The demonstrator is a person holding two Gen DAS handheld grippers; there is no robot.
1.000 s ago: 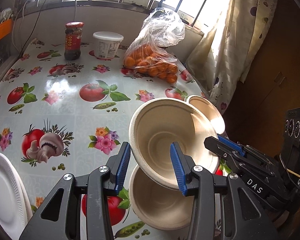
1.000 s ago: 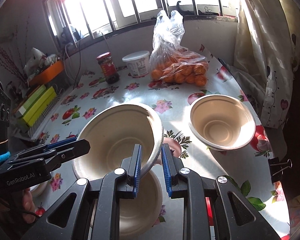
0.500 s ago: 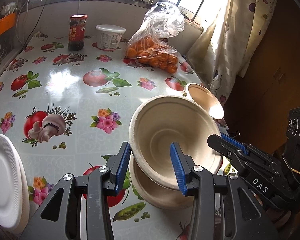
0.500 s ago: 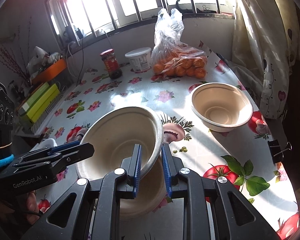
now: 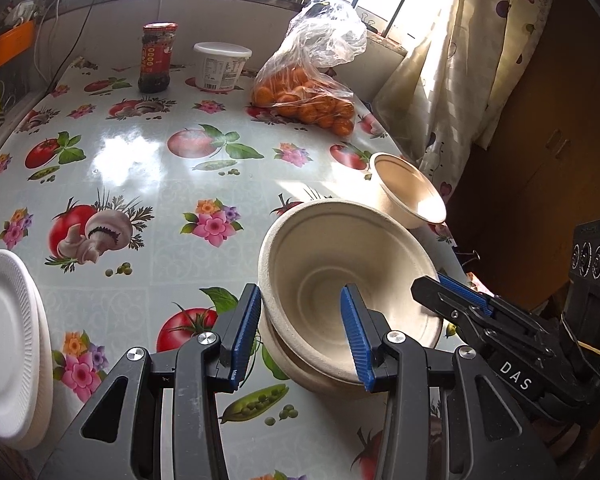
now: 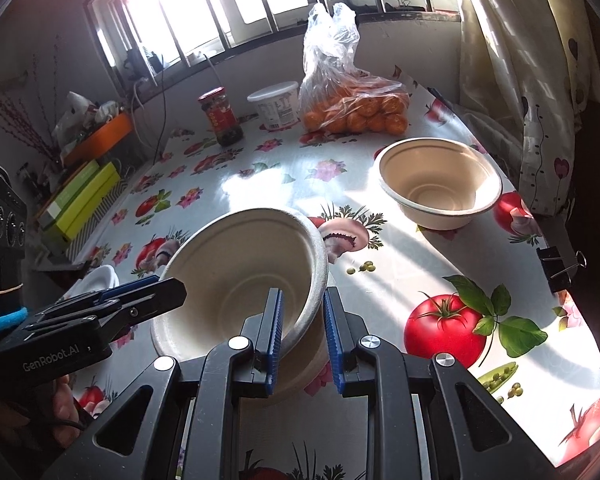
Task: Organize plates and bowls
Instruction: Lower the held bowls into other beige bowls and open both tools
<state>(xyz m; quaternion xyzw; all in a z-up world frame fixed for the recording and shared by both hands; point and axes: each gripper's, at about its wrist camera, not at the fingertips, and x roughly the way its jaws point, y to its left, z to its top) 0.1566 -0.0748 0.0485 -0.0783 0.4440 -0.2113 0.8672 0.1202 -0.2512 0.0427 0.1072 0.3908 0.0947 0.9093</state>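
Note:
A beige paper bowl sits nested in a second beige bowl on the flowered tablecloth. My right gripper holds the top bowl's near rim between its blue pads; it shows in the left wrist view at the bowl's right rim. My left gripper is open, its fingers straddling the bowl's left rim, not pinching it; it shows in the right wrist view. A third beige bowl stands apart near the table's right edge. White foam plates are stacked at the left.
At the back stand a red-lidded jar, a white tub and a bag of oranges. A curtain hangs past the right table edge. A binder clip grips that edge.
The held bowl has come down from a tilted position above the lower bowl to sit nested in it. Both grippers moved down and back with it.

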